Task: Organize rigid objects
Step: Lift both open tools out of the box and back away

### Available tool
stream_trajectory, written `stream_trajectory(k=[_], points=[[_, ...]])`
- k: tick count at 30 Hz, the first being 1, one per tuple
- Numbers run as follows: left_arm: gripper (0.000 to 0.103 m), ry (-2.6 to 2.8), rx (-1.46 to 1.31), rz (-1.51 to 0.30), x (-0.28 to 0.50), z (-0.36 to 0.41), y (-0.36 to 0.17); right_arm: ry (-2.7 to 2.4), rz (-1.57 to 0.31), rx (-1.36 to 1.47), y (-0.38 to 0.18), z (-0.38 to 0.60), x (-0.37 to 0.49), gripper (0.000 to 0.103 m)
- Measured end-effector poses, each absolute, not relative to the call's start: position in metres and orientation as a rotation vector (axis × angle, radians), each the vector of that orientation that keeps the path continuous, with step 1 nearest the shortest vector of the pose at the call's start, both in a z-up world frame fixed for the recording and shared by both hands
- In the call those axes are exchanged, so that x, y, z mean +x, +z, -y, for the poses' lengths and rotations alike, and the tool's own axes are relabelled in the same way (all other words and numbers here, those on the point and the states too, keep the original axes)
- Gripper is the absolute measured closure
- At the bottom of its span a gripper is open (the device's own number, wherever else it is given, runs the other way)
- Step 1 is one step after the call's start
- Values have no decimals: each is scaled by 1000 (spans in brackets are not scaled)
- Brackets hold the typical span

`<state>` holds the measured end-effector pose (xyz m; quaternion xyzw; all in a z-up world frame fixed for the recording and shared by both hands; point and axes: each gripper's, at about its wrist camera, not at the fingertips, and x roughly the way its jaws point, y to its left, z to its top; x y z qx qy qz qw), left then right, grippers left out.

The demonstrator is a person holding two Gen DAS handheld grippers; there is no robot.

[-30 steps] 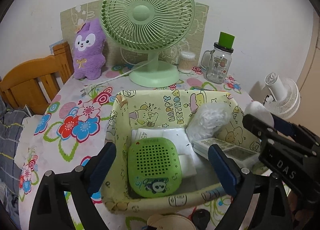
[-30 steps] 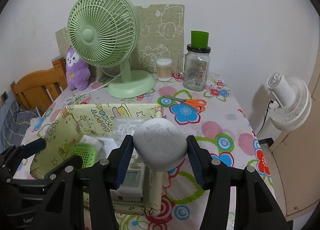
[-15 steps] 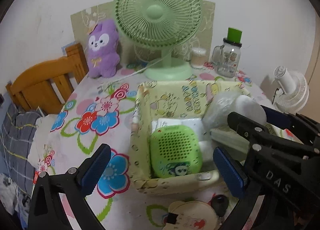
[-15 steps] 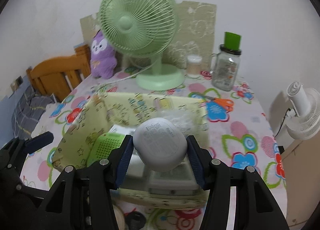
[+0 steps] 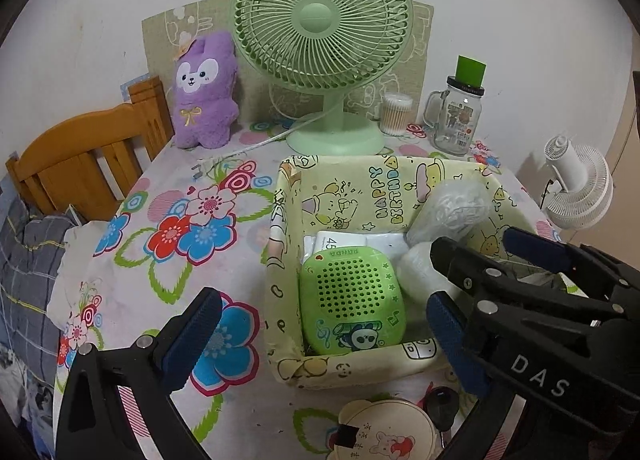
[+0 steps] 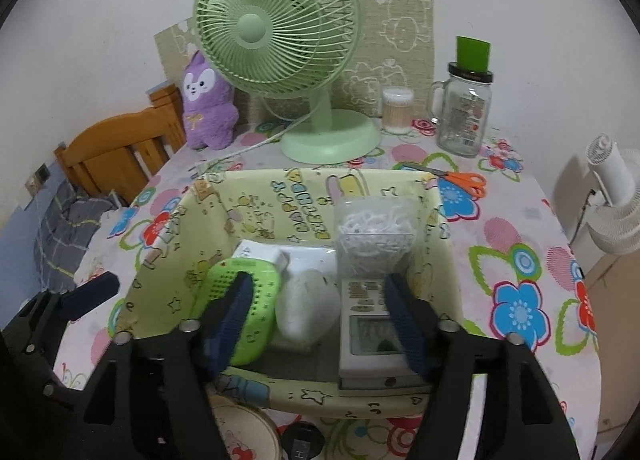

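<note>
A yellow cartoon-print basket point(image 6: 280, 200) holds a green perforated device point(image 6: 262, 284), a white rounded object point(image 6: 306, 308), a grey remote control point(image 6: 370, 326) and a clear bag of white picks point(image 6: 374, 236). My right gripper point(image 6: 318, 300) hangs over the basket's near side. Its jaws are opening, and the white rounded object lies between them, free of both pads. My left gripper point(image 5: 320, 326) stands wide open in front of the basket point(image 5: 360, 370) with nothing in it. In the left wrist view the green device point(image 5: 352, 300) and the white object point(image 5: 420, 272) lie side by side, and the right gripper point(image 5: 484, 246) reaches in from the right.
A green desk fan point(image 6: 276, 32), a purple plush point(image 6: 206, 112), a cotton-swab tub point(image 6: 396, 110) and a green-lidded jar point(image 6: 464, 116) line the table's back. Orange scissors point(image 6: 464, 180) lie behind the basket. A round cartoon tin point(image 5: 384, 432) sits at the front edge, a wooden chair point(image 5: 80, 164) stands left.
The right gripper has let the white rounded object go into the basket and its jaws have widened. The left gripper has opened fully and now stands left of and in front of the basket.
</note>
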<state>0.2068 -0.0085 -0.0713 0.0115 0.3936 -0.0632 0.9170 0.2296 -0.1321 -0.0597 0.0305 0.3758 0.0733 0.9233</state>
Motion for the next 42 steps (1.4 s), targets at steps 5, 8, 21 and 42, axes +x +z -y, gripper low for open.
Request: stream_trajectory(k=[5, 8, 21, 42], points=[[0, -139, 21, -802, 201, 9, -67, 139, -772, 74, -56, 136, 225, 21], [0, -153, 25, -788, 194, 12, -62, 119, -747, 65, -49, 139, 216, 11], [0, -154, 19, -748, 159, 16, -39, 71, -677, 44, -21, 147, 173, 1], [0, -161, 19, -676, 91, 25, -10, 38, -595, 23, 10, 155, 93, 1]])
